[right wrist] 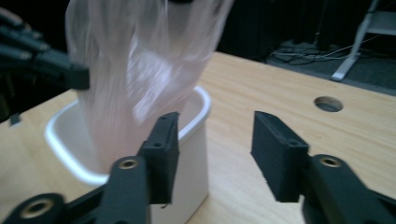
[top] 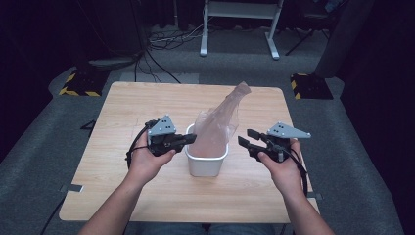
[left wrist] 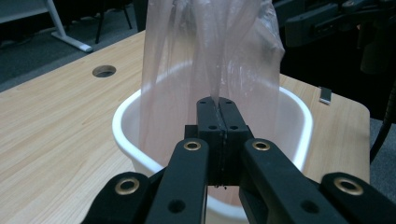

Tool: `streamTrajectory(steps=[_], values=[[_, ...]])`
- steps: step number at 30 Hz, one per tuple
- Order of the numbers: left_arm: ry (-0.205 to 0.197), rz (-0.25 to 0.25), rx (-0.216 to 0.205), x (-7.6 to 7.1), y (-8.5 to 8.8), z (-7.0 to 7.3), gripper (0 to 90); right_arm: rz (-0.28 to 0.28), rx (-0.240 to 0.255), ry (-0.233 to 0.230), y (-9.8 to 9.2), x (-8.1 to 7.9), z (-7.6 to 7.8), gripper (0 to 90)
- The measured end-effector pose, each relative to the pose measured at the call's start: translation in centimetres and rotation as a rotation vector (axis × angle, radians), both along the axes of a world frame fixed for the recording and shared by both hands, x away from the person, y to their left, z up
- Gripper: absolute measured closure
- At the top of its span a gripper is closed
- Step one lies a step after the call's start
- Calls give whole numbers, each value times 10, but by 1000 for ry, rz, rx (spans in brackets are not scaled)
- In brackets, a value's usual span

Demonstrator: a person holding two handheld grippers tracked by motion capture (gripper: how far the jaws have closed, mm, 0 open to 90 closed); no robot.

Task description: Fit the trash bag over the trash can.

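Plastic bag [top: 218,125] stands in white bin [top: 206,164] on table [top: 122,112]; we pinch its edge with left gripper [left wrist: 217,109] to line it, right gripper [right wrist: 212,140] spread beside.

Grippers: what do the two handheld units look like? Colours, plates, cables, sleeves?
Both are black two-jaw units. The left gripper and right gripper each carry a grey three-cornered plate with small holes on top. Black cables trail from both. In the gripper views the linkage arms show brass-coloured pivot rings, and the pads are flat black blocks. The person's forearms are bare, no sleeves.
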State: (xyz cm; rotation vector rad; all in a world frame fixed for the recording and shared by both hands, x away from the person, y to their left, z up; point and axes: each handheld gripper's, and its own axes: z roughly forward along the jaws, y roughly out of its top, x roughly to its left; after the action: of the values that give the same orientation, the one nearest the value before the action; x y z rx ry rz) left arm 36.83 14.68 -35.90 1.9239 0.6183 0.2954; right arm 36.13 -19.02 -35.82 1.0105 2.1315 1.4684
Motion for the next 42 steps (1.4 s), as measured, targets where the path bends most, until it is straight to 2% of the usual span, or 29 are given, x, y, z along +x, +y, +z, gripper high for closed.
streamTrajectory(steps=[4, 6, 9, 12, 13, 18, 20, 23, 24, 26, 28, 30, 31, 32, 34, 37, 38, 39, 40, 41, 42], values=[[-12, -7, -10, -9, 2, 4, 899, 62, -18, 27, 8, -7, -1, 619], [-17, -22, -18, -13, 1, 6, 899, 80, -19, 17, 13, -9, 1, 620], [-30, -50, -9, -22, -2, 7, 899, 95, -18, 1, 22, -6, 5, 631], [-41, -65, 0, -27, -4, 7, 898, 93, -23, -6, 26, -2, 6, 626], [-50, -64, 8, -29, -3, 6, 892, 83, -19, -11, 30, 4, 6, 593], [-35, -83, -3, -32, -1, 1, 892, 44, 2, -17, 36, 18, 4, 561], [-41, -113, -1, -35, -2, 0, 892, 39, 4, -15, 43, 24, 1, 547], [-46, -142, 0, -38, -5, -1, 892, 47, 7, -13, 49, 24, -1, 519], [-49, -157, 6, -39, -7, -2, 886, 50, 16, -14, 55, 24, -2, 469], [-31, -162, -12, -38, -6, -4, 865, 47, 18, -12, 58, 24, -3, 459], [-35, -148, -33, -36, -2, -5, 813, 44, 24, -15, 56, 24, -3, 440], [-63, -108, -48, -34, 5, -5, 690, 32, 25, -17, 50, 23, -2, 436], [-63, -108, -48, -34, 5, -5, 665, 32, 25, -17, 50, 23, -2, 436], [-51, -77, -65, -30, 14, -4, 661, 18, 18, -18, 43, 23, 0, 437], [-46, -55, -75, -28, 20, -4, 633, 3, 16, -16, 36, 22, 1, 437], [-51, -31, -71, -25, 28, -2, 597, -20, 15, -22, 26, 23, 3, 442], [-62, 11, -72, -20, 34, -1, 582, -26, 18, -21, 23, 23, 3, 446], [-62, 11, -72, -20, 34, -1, 573, -26, 18, -21, 23, 23, 3, 446], [-74, 47, -60, -16, 38, 0, 581, -41, 21, -19, 19, 25, 4, 454], [-79, 96, -51, -6, 43, 0, 576, -49, 22, -18, 18, 26, 4, 456], [-75, 118, -50, -1, 44, 0, 569, -54, 22, -17, 17, 27, 4, 460]])
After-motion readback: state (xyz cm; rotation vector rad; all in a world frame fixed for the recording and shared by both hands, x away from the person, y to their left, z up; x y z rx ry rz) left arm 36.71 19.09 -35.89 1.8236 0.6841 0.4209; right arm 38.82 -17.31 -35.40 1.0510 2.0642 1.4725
